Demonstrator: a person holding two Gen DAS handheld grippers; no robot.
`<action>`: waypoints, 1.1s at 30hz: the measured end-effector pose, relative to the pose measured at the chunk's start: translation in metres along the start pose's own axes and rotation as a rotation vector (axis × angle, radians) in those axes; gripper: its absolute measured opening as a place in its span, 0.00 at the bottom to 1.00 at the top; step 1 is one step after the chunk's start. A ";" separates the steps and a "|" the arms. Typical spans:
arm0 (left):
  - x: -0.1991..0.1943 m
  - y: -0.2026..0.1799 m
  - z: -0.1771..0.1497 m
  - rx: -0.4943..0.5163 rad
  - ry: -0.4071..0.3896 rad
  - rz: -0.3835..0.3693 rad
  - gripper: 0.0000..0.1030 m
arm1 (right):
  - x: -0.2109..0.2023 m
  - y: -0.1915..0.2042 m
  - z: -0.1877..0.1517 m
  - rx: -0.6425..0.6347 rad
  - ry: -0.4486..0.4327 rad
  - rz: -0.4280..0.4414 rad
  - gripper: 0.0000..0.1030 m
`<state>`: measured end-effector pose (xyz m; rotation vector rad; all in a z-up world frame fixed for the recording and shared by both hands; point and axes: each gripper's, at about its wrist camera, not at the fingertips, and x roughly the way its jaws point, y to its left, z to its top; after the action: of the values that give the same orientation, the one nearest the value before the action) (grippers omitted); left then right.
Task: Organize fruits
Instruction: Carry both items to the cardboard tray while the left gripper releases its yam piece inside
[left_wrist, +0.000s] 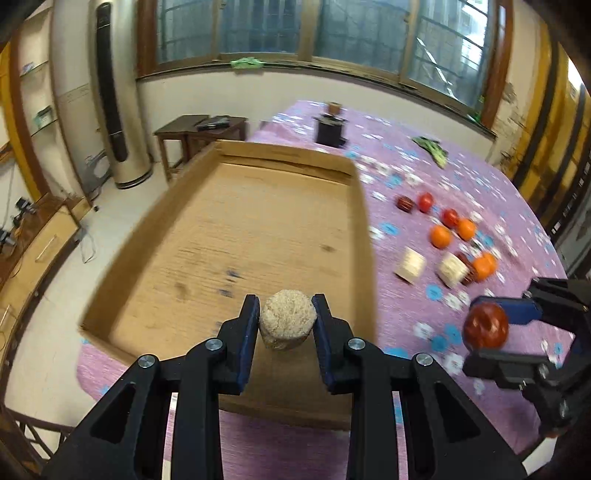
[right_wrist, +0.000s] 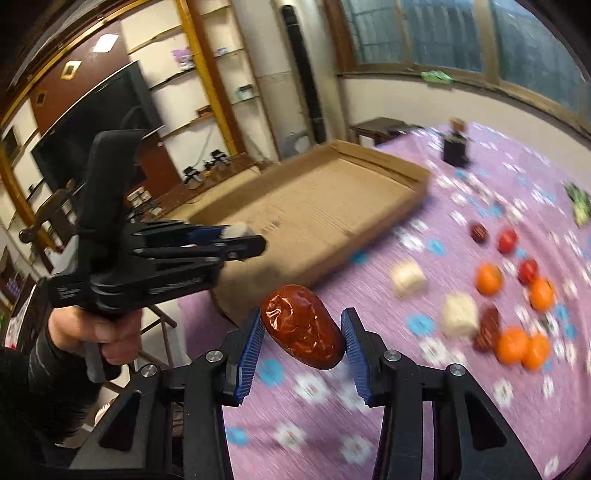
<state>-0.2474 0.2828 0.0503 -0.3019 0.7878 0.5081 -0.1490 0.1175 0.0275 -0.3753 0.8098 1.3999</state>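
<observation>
Left gripper (left_wrist: 286, 321) clenched on a beige puff (left_wrist: 288, 324), both blue pads pressed to its sides, jaws parted only by its width. Held above the near end of the cardboard tray (left_wrist: 364, 206), at 6 o'clock in the left view. Tray floor bare.

Right gripper (right_wrist: 303, 332) grasping a wrinkled red date (right_wrist: 301, 326), jaws about half open, date set slantwise between the ribbed blue pads (right_wrist: 253, 341). Held over the purple cloth (right_wrist: 317, 406), just off the tray's near corner; seen at 4 o'clock in the left view.

Loose on the cloth, at 3 o'clock in the right view: four oranges (right_wrist: 488, 277), red tomatoes (right_wrist: 506, 240), two more dates (right_wrist: 479, 232), two pale cubes (right_wrist: 408, 277). Much of it blurred.

Black box (left_wrist: 328, 131) at 12 o'clock on the far cloth, greens (left_wrist: 434, 149) at 1 o'clock.
</observation>
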 end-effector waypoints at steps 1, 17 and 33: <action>0.000 0.007 0.002 -0.010 -0.004 0.012 0.25 | 0.005 0.006 0.006 -0.014 -0.003 0.006 0.42; 0.046 0.054 0.006 -0.032 0.096 0.073 0.26 | 0.121 0.048 0.045 -0.125 0.165 0.043 0.42; 0.018 0.041 -0.003 -0.037 0.049 0.110 0.62 | 0.100 0.036 0.038 -0.100 0.124 0.040 0.61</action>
<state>-0.2603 0.3218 0.0325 -0.3071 0.8467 0.6207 -0.1764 0.2207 -0.0075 -0.5297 0.8535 1.4691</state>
